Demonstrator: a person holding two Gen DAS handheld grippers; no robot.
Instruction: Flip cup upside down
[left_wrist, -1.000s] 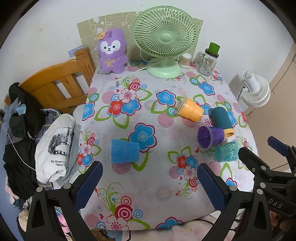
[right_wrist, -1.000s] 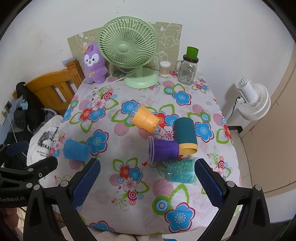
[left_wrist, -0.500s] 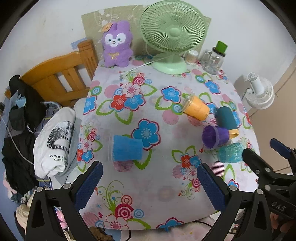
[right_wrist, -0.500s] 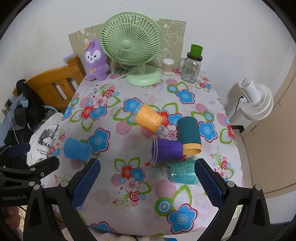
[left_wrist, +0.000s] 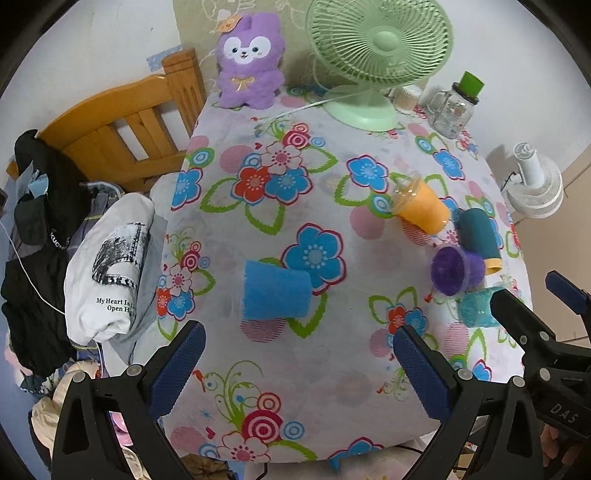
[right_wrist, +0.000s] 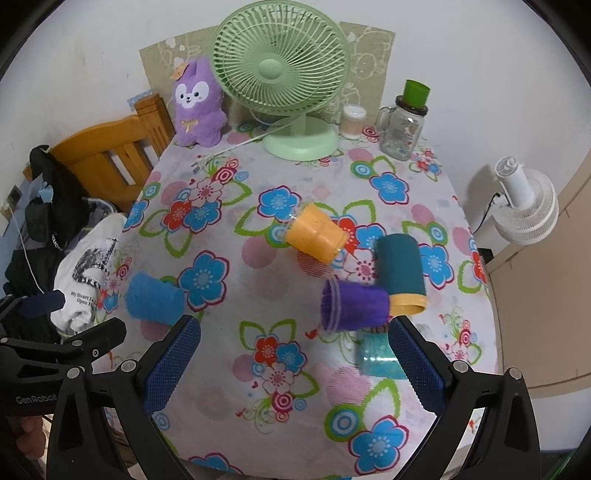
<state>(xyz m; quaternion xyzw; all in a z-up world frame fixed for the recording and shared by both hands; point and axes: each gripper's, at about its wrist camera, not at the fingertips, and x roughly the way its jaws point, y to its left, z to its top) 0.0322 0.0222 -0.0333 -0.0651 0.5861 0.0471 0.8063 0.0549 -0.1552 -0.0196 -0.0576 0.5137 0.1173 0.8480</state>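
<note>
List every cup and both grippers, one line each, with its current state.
blue cup: on its side, alone
orange cup: on its side
teal cup: on its side
purple cup: on its side
glittery teal cup: on its side, partly hidden
left gripper: open, empty
right gripper: open, empty

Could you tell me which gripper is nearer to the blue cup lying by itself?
Left. The left gripper hangs open just in front of the blue cup; the right gripper is off to its right, by the purple cup.
</note>
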